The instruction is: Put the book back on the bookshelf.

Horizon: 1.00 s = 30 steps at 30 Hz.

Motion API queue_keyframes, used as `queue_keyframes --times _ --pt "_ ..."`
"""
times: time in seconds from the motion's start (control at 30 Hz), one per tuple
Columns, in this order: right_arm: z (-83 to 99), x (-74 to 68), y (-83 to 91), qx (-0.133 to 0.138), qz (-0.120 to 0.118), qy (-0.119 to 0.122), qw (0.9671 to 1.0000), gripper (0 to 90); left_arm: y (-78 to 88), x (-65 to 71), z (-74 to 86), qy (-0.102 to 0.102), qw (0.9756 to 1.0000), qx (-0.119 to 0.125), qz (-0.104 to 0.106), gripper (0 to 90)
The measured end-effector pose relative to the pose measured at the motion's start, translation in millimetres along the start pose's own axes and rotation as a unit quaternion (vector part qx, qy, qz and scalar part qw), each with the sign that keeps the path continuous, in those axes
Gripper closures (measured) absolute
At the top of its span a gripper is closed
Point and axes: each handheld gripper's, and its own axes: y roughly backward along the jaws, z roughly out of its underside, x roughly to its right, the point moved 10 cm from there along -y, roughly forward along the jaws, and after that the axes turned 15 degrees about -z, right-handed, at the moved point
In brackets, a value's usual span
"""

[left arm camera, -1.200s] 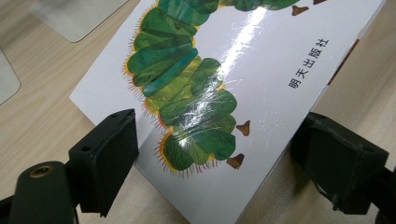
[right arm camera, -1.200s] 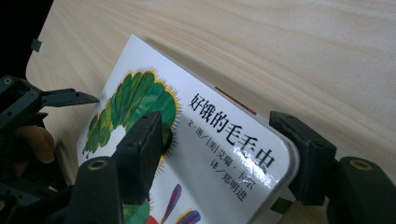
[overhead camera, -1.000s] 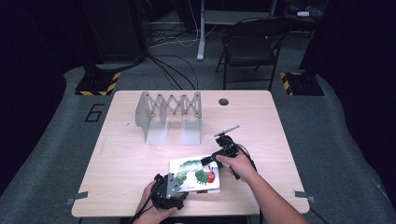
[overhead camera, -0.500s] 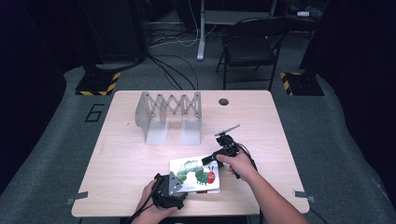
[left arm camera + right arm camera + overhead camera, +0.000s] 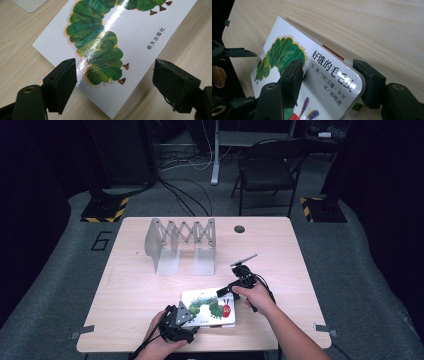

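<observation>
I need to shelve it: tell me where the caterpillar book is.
In the high view the caterpillar book lies near the table's front edge, between both grippers, in front of the grey rack.

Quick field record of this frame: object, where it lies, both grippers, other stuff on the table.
object: caterpillar picture book
place: near edge of wooden table, far-right corner lifted
right gripper: closed on that lifted corner, cover bending
left gripper: jaws apart over the near-left corner, have just been closing a little, pads not pressing the book
other: grey folding rack standing behind the book
</observation>
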Motion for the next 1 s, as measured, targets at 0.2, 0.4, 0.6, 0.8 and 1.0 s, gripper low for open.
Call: queue_keyframes --times 0.2,0.4,0.6,0.8,1.0 --pt "2.1 4.8 -1.6 -0.005 0.003 -0.002 1.0 41.3 3.1 -2.8 -1.5 0.011 0.9999 0.002 0.001 19.7" --pt "3.0 6.9 -2.1 -0.001 -0.002 -0.006 1.0 41.5 5.5 -9.0 -2.9 0.017 0.9998 0.005 -0.004 19.8" --pt "3.0 6.7 -2.2 0.001 -0.005 -0.009 0.9999 41.9 6.1 -16.0 -4.8 0.032 0.9995 0.0 0.0 19.8" --pt "2.7 7.5 -2.0 0.002 -0.005 -0.004 1.0 42.0 1.5 -21.2 -5.9 0.052 0.9985 -0.008 0.012 19.8" --pt "2.8 7.4 -1.9 0.004 -0.006 -0.006 1.0 42.0 -6.8 -24.8 -4.4 0.064 0.9977 -0.021 0.012 19.0"
